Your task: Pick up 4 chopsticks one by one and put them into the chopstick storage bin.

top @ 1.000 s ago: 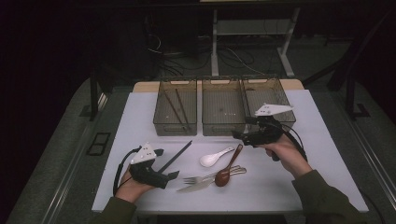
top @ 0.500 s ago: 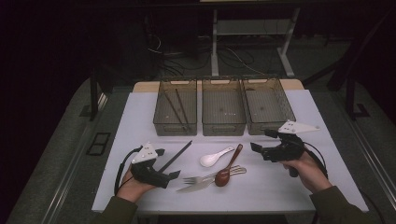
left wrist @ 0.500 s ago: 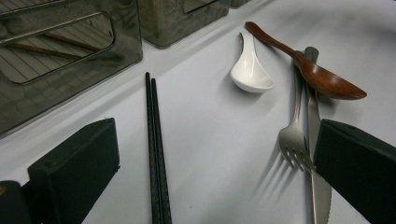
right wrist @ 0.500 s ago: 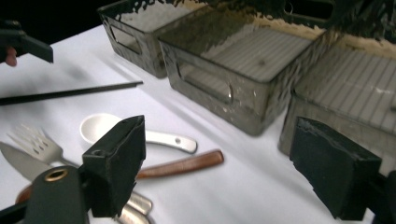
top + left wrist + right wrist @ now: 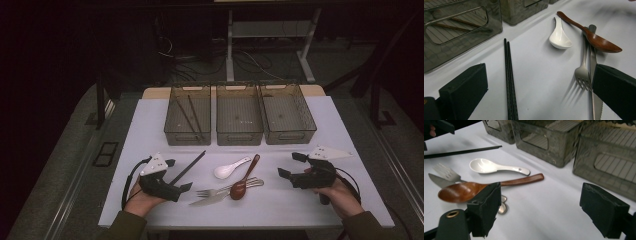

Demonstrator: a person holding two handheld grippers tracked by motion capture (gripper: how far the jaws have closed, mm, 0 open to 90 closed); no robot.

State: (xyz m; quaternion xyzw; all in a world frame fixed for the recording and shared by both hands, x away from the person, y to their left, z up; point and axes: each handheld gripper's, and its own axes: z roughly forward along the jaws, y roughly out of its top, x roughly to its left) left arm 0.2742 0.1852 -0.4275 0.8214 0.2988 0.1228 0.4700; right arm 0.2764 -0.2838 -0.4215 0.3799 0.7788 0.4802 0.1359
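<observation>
Back from the bins, our right gripper [image 5: 296, 166] hangs open; left gripper [image 5: 176, 175] open over chopsticks [image 5: 509, 82] — cutlery left unsorted.

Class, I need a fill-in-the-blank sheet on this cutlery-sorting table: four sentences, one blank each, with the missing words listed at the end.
1. Behind the cutlery stand ____ mesh bins in a row.
2. The white spoon lies beside a brown ____ spoon.
3. The black chopsticks lie between the open fingers of the ____ gripper.
4. The right gripper is open and holds ____.

Missing words: three; wooden; left; nothing
</observation>
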